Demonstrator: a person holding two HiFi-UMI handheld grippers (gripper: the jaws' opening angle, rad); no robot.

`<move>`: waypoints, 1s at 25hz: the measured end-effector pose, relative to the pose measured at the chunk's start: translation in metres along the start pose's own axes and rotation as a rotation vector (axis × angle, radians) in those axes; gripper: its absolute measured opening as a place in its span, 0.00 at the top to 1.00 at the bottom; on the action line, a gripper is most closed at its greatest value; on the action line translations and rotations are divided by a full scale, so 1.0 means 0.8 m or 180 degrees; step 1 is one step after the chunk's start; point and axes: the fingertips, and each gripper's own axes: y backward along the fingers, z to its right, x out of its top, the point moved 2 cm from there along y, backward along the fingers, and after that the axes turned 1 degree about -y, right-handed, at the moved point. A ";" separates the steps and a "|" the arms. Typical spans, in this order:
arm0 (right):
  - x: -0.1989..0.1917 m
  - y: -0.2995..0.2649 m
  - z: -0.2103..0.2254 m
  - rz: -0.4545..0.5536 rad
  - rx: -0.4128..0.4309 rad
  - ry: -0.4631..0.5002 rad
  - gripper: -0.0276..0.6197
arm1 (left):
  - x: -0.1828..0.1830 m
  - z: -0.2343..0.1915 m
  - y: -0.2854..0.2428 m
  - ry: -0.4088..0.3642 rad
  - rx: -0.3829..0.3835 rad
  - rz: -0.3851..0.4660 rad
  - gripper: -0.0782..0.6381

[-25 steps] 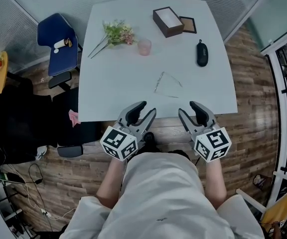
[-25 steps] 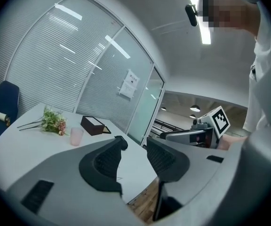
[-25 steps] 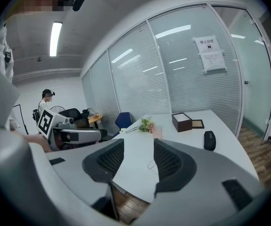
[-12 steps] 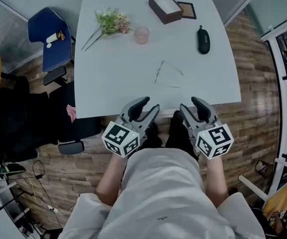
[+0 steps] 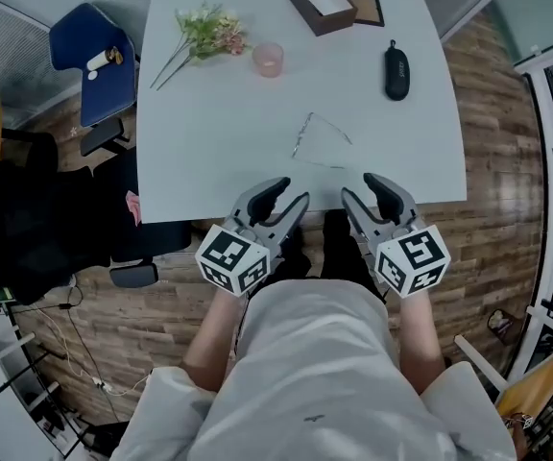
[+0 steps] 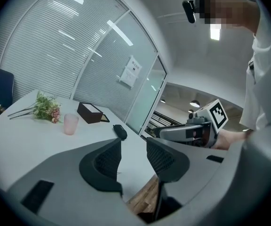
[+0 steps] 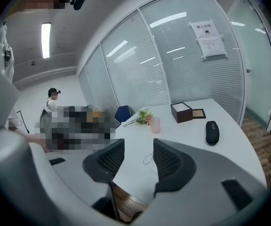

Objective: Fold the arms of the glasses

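Observation:
Thin wire-framed glasses (image 5: 315,140) lie on the white table (image 5: 209,142) near its front edge, arms spread open; the right gripper view shows the glasses (image 7: 148,157) between my jaws, farther off. My left gripper (image 5: 288,197) hovers just off the table's front edge, open, nothing between its jaws. My right gripper (image 5: 365,192) hangs beside it, also open and empty. Both sit short of the glasses, apart from them. In the left gripper view the left gripper (image 6: 133,149) points past the table edge.
At the table's far side are a flower sprig (image 5: 204,35), a pink cup (image 5: 268,59), a dark open box (image 5: 320,0) with its lid (image 5: 365,8), and a black glasses case (image 5: 396,69). A blue chair (image 5: 89,60) and dark chair (image 5: 27,229) stand left.
The view has shifted slightly; both grippers have edged a little closer to the table's front edge. The glasses have not moved.

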 end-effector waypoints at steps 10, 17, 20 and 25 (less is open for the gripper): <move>0.033 -0.025 0.062 -0.0063 0.0349 0.0143 0.69 | 0.020 0.001 -0.068 0.0056 0.0238 -0.0036 0.67; 0.039 -0.044 0.103 -0.0150 0.0664 0.0139 0.70 | 0.021 0.001 -0.113 0.0114 0.0511 -0.0134 0.67; 0.035 -0.052 0.111 -0.0225 0.0827 0.0140 0.70 | 0.013 0.003 -0.129 0.0196 0.0618 -0.0181 0.67; 0.029 -0.072 0.127 -0.0351 0.1038 0.0214 0.71 | 0.000 -0.006 -0.151 0.0285 0.0780 -0.0227 0.67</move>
